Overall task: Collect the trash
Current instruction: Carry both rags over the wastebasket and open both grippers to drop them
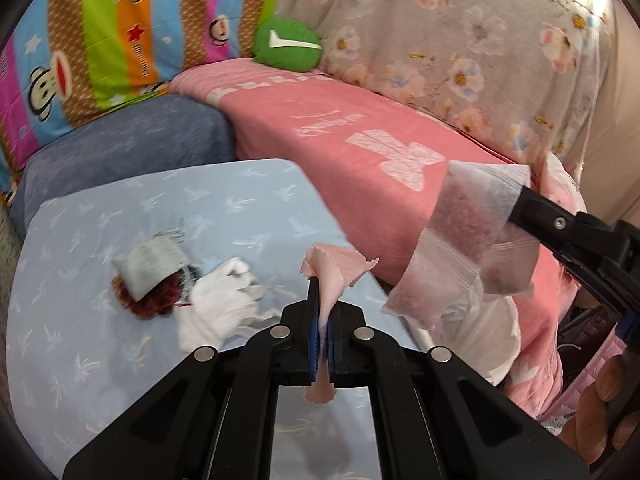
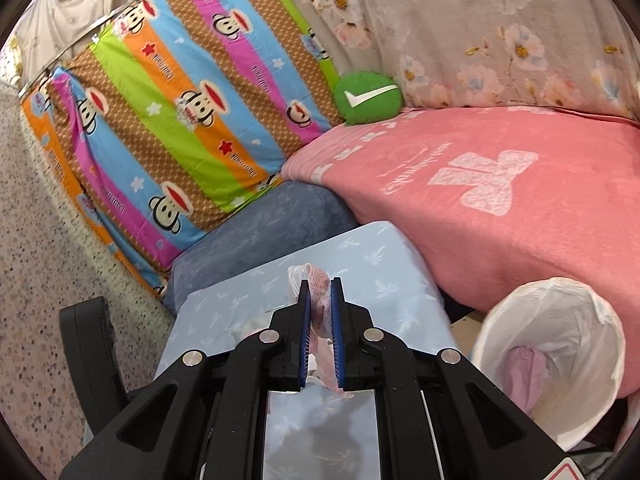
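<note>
The left hand-held gripper [image 1: 322, 320] pinches one pink paper scrap [image 1: 334, 270]. The right hand-held gripper [image 2: 320, 320] clamps one clear zip bag [image 1: 460, 240]. One white-lined bin [image 2: 552, 356] stands near; the pink blanket's lettering is unreadable.

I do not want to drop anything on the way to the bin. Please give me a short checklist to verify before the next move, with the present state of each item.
1. Left gripper closed on the pink tissue: ok, jaws shut on it.
2. Right gripper closed on the clear zip bag: ok, the bag hangs from its tips.
3. Both pieces lifted off the blue cloth: ok.
4. Bin open, liner in place: ok; something pink already lies inside.
5. Either piece above the bin: not ok.
6. Table finished: not ok; a white wad, a grey pouch and a dark red item remain.
</note>
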A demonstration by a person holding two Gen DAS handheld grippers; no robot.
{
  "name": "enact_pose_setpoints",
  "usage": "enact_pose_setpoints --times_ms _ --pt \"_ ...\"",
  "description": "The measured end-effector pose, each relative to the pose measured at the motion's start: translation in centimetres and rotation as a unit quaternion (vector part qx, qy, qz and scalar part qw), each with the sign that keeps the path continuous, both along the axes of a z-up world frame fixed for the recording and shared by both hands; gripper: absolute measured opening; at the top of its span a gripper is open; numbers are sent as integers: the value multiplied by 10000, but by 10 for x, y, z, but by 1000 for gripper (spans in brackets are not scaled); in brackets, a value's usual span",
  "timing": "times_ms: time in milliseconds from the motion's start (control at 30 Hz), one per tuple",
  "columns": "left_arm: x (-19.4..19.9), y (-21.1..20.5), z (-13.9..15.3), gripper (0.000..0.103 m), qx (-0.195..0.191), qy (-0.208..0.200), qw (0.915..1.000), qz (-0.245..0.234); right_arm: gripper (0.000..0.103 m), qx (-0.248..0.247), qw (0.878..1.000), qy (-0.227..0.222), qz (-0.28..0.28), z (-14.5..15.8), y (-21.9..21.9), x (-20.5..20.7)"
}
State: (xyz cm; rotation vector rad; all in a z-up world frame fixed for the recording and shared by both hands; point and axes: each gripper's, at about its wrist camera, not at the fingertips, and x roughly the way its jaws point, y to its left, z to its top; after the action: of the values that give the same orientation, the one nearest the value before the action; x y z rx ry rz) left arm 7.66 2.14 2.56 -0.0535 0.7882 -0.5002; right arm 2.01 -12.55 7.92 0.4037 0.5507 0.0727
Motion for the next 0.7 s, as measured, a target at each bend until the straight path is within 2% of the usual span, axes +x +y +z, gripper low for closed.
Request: enact_pose_setpoints --times_ms 233,533,700 --pt "-10 -57 5 3 44 -74 9984 -555 9 82 9989 27 -459 -2 -56 -17" --pt "-17 -123 6 3 77 -50 9925 -1223 9 143 9941 149 -1066 -14 -123 -37" --pt "-17 -151 3 3 36 52 9888 -1494 15 218 9899 359 -1357 -28 -154 -44"
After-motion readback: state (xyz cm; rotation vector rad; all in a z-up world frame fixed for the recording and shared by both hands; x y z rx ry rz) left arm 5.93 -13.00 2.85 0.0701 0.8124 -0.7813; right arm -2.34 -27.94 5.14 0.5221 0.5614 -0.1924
